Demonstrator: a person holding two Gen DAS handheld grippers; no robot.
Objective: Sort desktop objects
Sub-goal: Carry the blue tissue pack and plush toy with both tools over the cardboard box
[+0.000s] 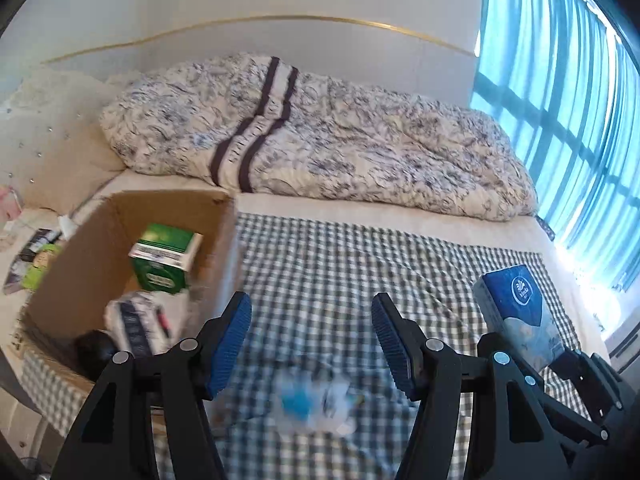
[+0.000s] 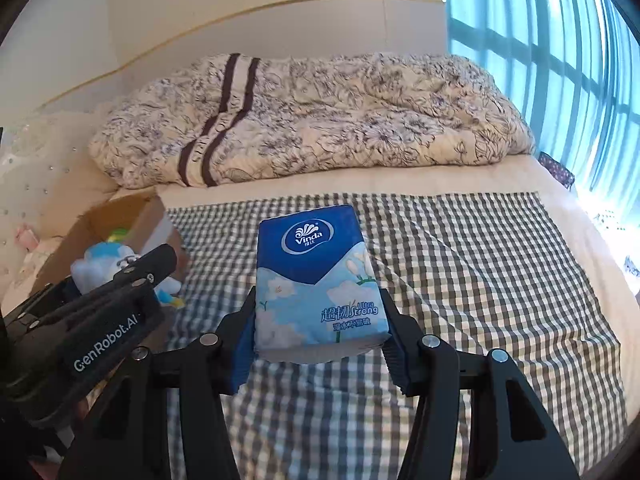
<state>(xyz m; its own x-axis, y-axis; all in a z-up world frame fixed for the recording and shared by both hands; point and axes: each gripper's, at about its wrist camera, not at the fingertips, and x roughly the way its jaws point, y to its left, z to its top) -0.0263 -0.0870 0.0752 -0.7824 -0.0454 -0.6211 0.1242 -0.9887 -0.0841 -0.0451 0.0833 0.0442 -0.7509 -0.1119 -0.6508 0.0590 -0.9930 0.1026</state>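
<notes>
My right gripper (image 2: 318, 320) is shut on a blue Vinda tissue pack (image 2: 318, 280), held above the checked cloth (image 2: 460, 280); the pack also shows in the left wrist view (image 1: 516, 312). My left gripper (image 1: 310, 334) is open and empty. Below it a blue and white plush toy (image 1: 314, 404) shows blurred, also seen in the right wrist view (image 2: 108, 264) beside the left gripper (image 2: 132, 280). A cardboard box (image 1: 80, 264) at left holds a green carton (image 1: 166, 256), a white packet (image 1: 138, 320) and a black round object (image 1: 96, 350).
A rolled floral quilt (image 1: 320, 136) lies along the back of the bed. Pillows (image 1: 52, 140) and small items (image 1: 32, 252) sit at far left. A window with blue curtain (image 1: 568, 100) is at right. The bed edge runs along the right.
</notes>
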